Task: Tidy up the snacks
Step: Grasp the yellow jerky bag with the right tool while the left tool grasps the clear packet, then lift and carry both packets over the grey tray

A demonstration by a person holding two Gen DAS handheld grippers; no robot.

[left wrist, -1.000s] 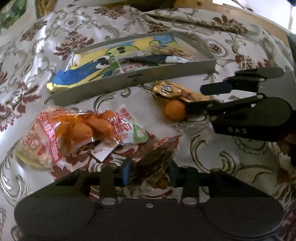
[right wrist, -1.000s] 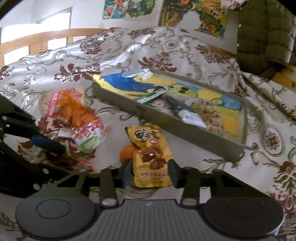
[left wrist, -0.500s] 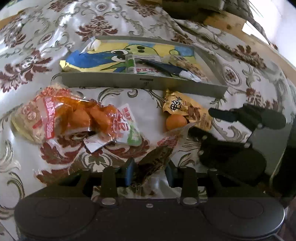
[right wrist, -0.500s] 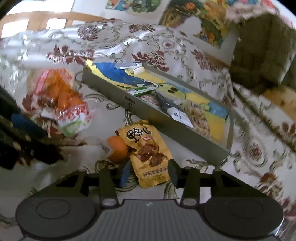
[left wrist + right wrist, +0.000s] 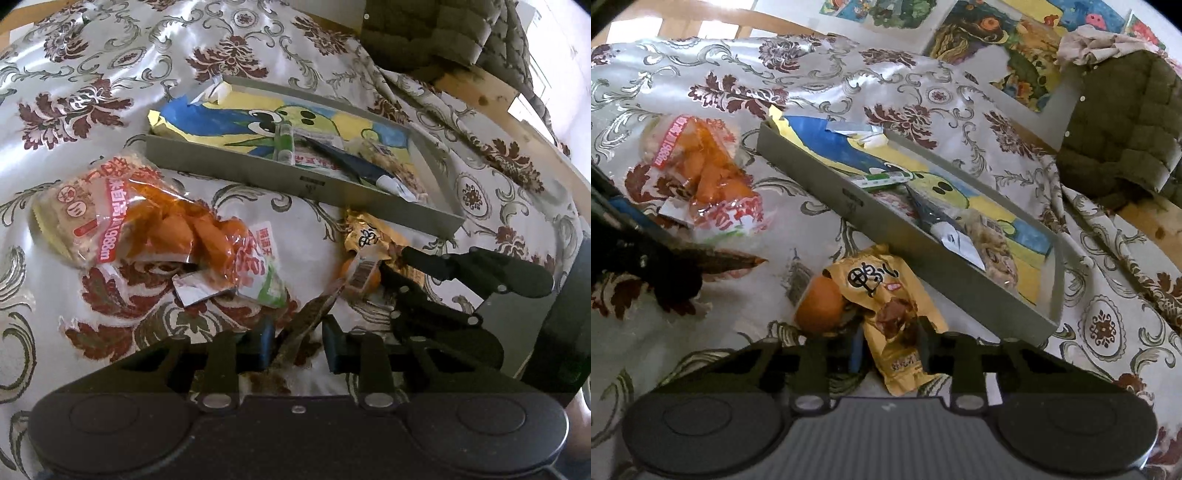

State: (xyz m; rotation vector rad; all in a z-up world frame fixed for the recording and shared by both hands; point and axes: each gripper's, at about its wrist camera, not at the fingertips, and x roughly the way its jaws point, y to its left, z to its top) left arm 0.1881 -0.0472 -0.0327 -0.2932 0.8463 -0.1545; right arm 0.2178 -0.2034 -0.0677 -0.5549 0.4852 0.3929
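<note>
Yellow snack packet (image 5: 897,314) between closing right gripper (image 5: 888,347) jaws — beside tray (image 5: 923,254).

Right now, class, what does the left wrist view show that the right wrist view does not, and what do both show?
Only left: a clear wrapper with a barcode between its claw's fingers. Only right: wall posters and the yellow packet between its own fingers. Both: the grey tray, the orange fruit, the orange snack bag, the green jacket.
</note>
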